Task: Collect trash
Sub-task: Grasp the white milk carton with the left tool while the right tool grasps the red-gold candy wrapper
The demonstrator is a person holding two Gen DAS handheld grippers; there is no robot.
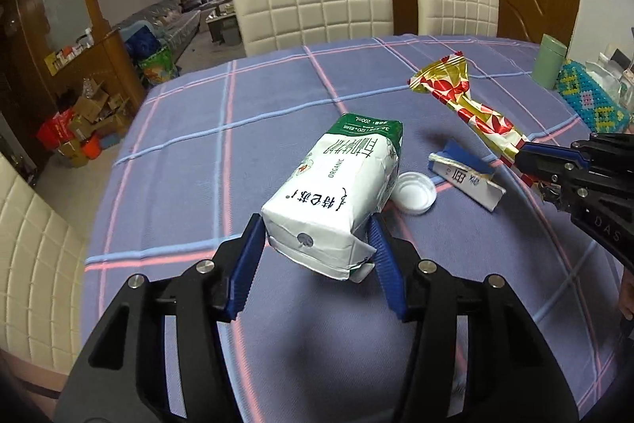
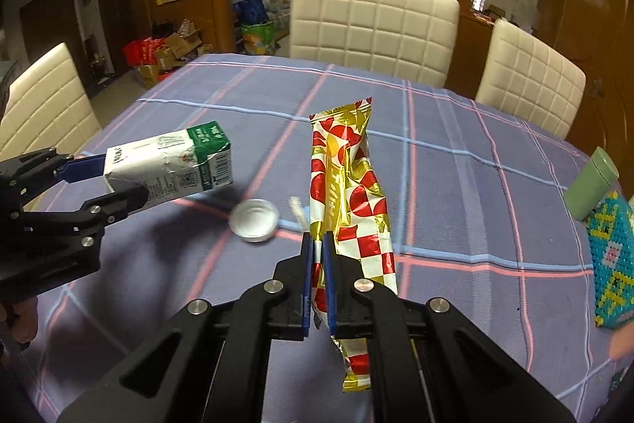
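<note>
My left gripper [image 1: 315, 228] is shut on a white and green milk carton [image 1: 340, 193], held above the purple checked tablecloth [image 1: 198, 145]. The carton also shows in the right wrist view [image 2: 170, 163], in the left gripper [image 2: 115, 177]. My right gripper [image 2: 318, 242] is shut on a long red, white and gold snack wrapper [image 2: 352, 193], lifted off the cloth. The wrapper shows in the left wrist view [image 1: 463, 98], with the right gripper [image 1: 523, 161] at its end. A white bottle cap [image 1: 414, 193] and a small blue and white flattened box [image 1: 467, 177] lie on the cloth.
A green cylindrical cup [image 2: 590, 185] and a beaded turquoise box [image 2: 612, 264] stand at the table's right edge. Cream padded chairs [image 2: 372, 26] surround the table. The cap [image 2: 253, 219] lies between the two grippers.
</note>
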